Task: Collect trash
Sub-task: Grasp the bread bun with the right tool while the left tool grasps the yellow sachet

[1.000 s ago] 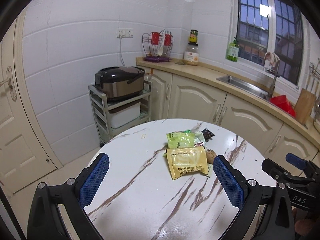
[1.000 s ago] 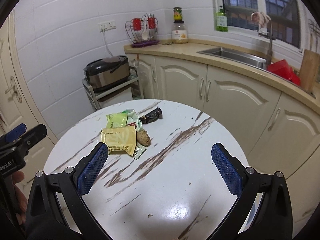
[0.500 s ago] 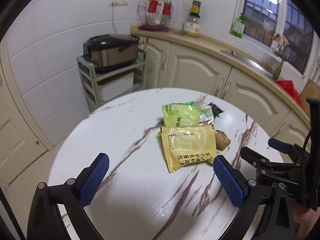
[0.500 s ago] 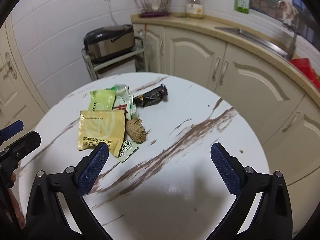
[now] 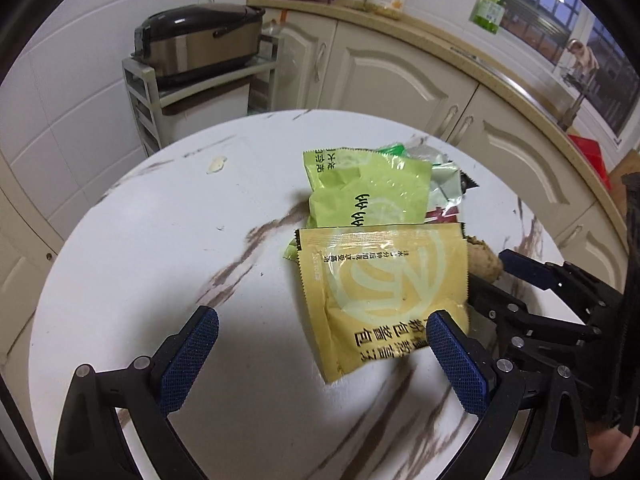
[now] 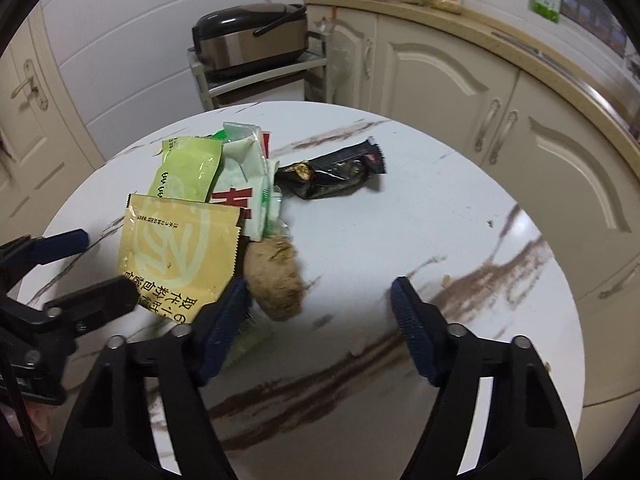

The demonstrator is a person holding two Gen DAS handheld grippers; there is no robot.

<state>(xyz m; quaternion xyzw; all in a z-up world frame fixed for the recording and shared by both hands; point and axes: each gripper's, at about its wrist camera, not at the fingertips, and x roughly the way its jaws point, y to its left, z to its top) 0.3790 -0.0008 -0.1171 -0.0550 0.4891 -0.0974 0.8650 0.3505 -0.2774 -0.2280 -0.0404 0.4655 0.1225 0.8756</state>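
Observation:
A pile of trash lies on the round marble table (image 5: pixel 160 240): a yellow packet (image 5: pixel 384 284), a green packet (image 5: pixel 368 192), a white, green and red wrapper (image 6: pixel 252 184), a black wrapper (image 6: pixel 332 172) and a brown lump (image 6: pixel 276 280). My left gripper (image 5: pixel 324 356) hangs open low over the table, and the yellow packet's near corner reaches between its fingers. My right gripper (image 6: pixel 320 328) is closing. The brown lump sits between its jaws close to the left finger (image 6: pixel 224 328), and the right pad stands well clear of it. A small pale wrapper is partly hidden under that left finger.
A rice cooker (image 5: pixel 200 40) stands on a grey rack beyond the table. Cream cabinets (image 6: pixel 440 80) under a counter with bottles curve along the back and right. A door (image 6: pixel 28 80) is at the left. Brown crumbs (image 6: pixel 446 280) dot the table's right side.
Both grippers have come down and forward to the trash pile and now point more steeply at the table. The right gripper's jaws have narrowed; the left's stay wide.

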